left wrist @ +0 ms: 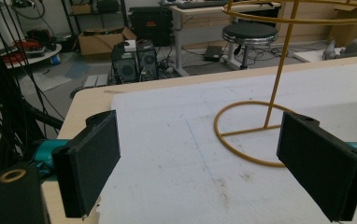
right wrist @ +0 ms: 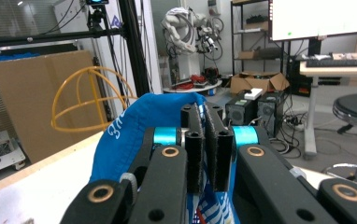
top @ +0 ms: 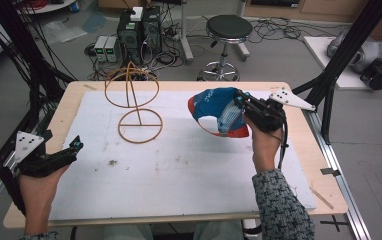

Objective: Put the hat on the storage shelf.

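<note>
From the high view, a wooden table (top: 299,145) carries a white mat (top: 179,165), smudged near its middle, on a grey floor strewn with cables, computer towers (top: 139,30) and a stool (top: 227,30). The right gripper (top: 239,107) holds a blue cap (top: 216,112) clear above the mat, right of the yellow wire stand (top: 134,102). The left gripper (top: 76,145) rests at the mat's left edge.

The left gripper view shows its jaws spread wide with nothing between, the stand's ring base ahead.

The right gripper view shows its jaws pinched on the cap's fabric, with shelves and a monitor (right wrist: 324,18) behind.
</note>
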